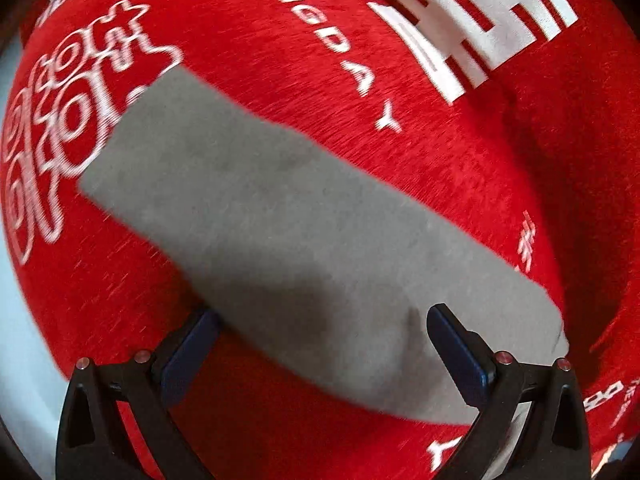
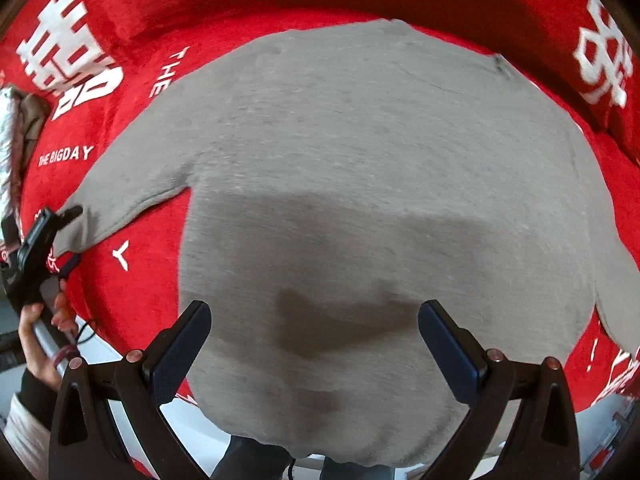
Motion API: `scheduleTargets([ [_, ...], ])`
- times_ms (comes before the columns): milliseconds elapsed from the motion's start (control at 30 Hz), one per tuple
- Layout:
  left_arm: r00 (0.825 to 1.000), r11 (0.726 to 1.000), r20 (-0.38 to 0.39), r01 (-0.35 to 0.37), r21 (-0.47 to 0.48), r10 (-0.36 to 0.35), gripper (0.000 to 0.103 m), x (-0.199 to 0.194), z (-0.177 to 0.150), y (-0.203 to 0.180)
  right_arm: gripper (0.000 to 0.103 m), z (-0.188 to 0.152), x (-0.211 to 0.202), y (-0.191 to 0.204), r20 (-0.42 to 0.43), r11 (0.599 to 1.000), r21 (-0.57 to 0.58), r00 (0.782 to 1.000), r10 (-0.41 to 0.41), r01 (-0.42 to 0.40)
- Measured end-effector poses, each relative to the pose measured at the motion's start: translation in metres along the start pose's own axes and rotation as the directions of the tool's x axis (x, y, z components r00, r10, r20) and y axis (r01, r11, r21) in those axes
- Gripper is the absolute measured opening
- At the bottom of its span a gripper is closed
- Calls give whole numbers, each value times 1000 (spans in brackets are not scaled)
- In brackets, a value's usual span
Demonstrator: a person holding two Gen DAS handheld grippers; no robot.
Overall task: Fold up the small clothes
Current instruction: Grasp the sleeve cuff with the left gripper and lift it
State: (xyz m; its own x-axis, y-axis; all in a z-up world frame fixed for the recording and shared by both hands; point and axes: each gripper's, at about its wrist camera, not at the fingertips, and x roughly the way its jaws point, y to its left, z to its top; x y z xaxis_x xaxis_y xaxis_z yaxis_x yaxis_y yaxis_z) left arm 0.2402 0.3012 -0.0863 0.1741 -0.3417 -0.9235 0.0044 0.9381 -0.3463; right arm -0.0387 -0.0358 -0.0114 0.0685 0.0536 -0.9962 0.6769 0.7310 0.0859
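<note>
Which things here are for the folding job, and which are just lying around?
For the job:
- grey top, spread flat
- its sleeve, between the open fingers of the left gripper
- right gripper, open over the top's lower part

Just lying about:
- red printed cloth underneath
- silvery and brown bundle at the edge; I cannot tell what it is

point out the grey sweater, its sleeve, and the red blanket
grey sweater [image 2: 380, 184]: right wrist view, middle of the body panel
sleeve [image 1: 256, 216]: left wrist view, mid-length of the sleeve
red blanket [image 1: 280, 72]: left wrist view, bare red patch beside the white lettering
</note>
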Motion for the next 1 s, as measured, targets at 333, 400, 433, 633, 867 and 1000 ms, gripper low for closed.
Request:
scheduleTargets([
  [333, 984, 985, 28, 173, -5, -173, 12, 2, 11, -6, 103, 4, 0, 13, 6, 1000, -24, 1000, 7, -7],
  [400, 981, 982, 35, 188, 21, -189, 12, -4, 12, -10, 103, 3, 1, 10, 8, 1000, -15, 1000, 5, -4],
  [433, 979, 980, 40, 197, 37, -198, 12, -9, 10, -14, 103, 3, 1, 9, 9, 1000, -9, 1000, 5, -5],
  [633, 945, 932, 46, 310, 189, -323, 12, -40, 8, -72, 103, -2, -2, -5, 19, 999, 41, 1000, 2, -3],
  [867, 874, 776, -76, 464, 428, -481, 12, -68, -19, -189, 103, -16, -16, -39, 47, 989, 148, 999, 5, -12],
  [1000, 823, 651, -215, 552, 520, -526, 12, -62, -61, -261, 103, -26, -26, -70, 73, 975, 222, 997, 2, -18],
])
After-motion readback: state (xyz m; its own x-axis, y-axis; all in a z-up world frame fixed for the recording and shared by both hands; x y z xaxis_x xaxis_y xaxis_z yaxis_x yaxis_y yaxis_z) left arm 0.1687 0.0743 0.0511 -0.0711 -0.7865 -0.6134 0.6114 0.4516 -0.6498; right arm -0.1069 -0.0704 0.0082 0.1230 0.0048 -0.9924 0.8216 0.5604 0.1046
